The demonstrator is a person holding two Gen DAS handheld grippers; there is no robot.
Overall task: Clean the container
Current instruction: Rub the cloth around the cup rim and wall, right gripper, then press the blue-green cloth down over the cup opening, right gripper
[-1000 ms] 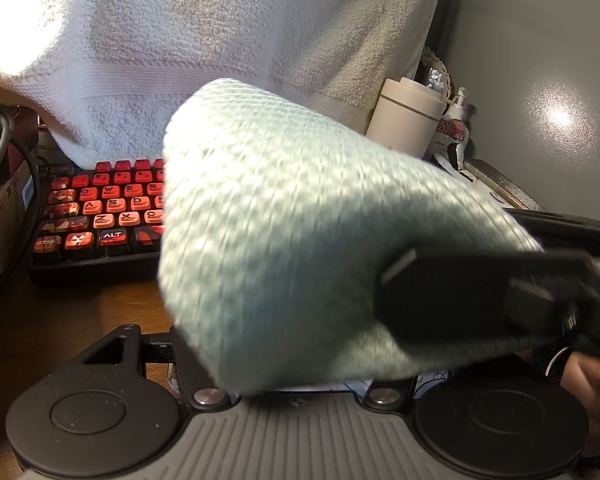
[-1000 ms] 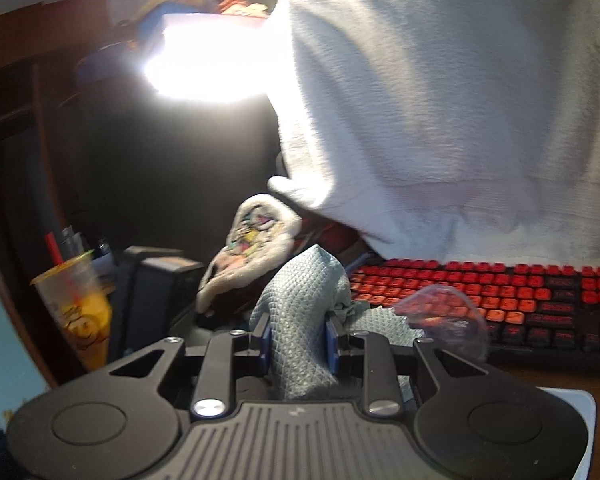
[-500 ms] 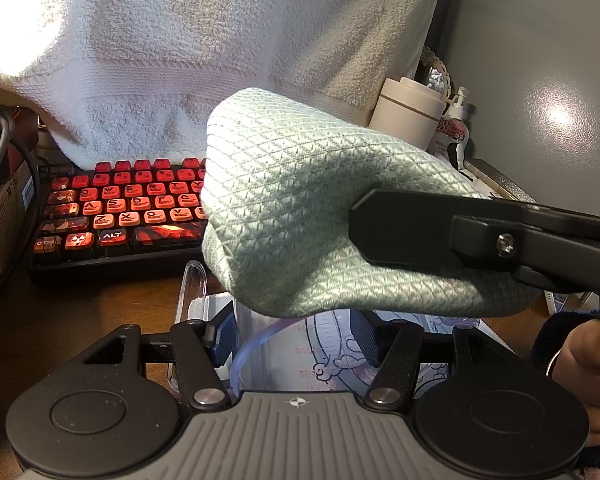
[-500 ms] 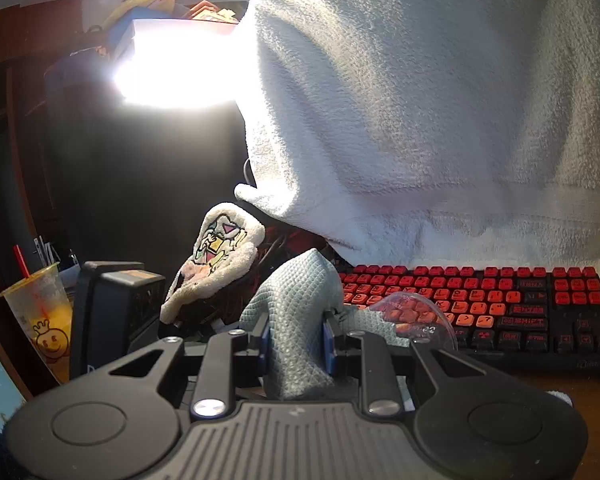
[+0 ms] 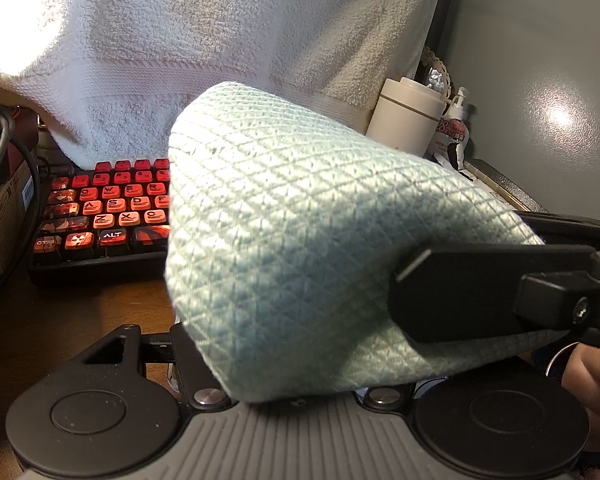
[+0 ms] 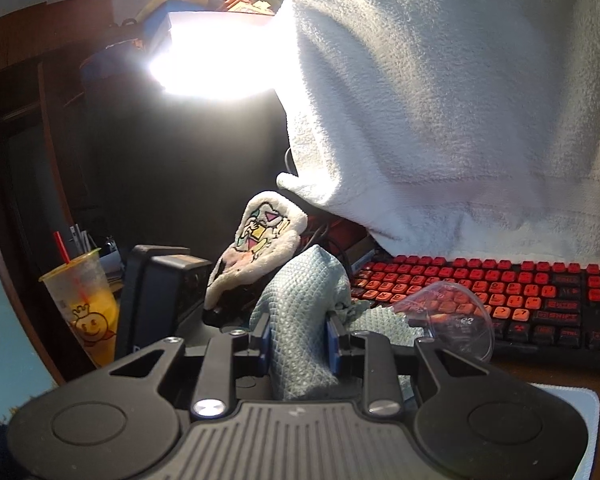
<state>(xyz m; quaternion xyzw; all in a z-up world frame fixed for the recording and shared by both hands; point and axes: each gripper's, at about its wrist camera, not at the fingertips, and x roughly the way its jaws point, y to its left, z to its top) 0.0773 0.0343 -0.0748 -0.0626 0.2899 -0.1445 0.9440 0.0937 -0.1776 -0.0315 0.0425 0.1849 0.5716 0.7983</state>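
A pale teal waffle cloth (image 5: 300, 220) fills the middle of the left wrist view and hides my left gripper (image 5: 296, 352) fingertips and whatever is between them. My right gripper's black finger (image 5: 480, 292) reaches in from the right, clamped on that cloth. In the right wrist view the cloth (image 6: 296, 320) stands bunched between the blue pads of my right gripper (image 6: 298, 340), whose jaws are opening slightly. Just right of it a clear plastic container (image 6: 456, 320) hangs tilted over the keyboard, with the cloth's far end at its mouth.
A red-and-black keyboard (image 5: 108, 212) lies on the brown desk under a draped white towel (image 5: 220, 40). A white jar (image 5: 404, 120) and pump bottle (image 5: 456, 120) stand at the back right. A yellow drink cup (image 6: 88, 308), black box (image 6: 160, 292) and bright lamp (image 6: 212, 56) are at the left.
Half a second ago the cloth was lifted, showing the clear container between my left fingers. It has come back down and towards the camera, covering the container again as it did one second ago.
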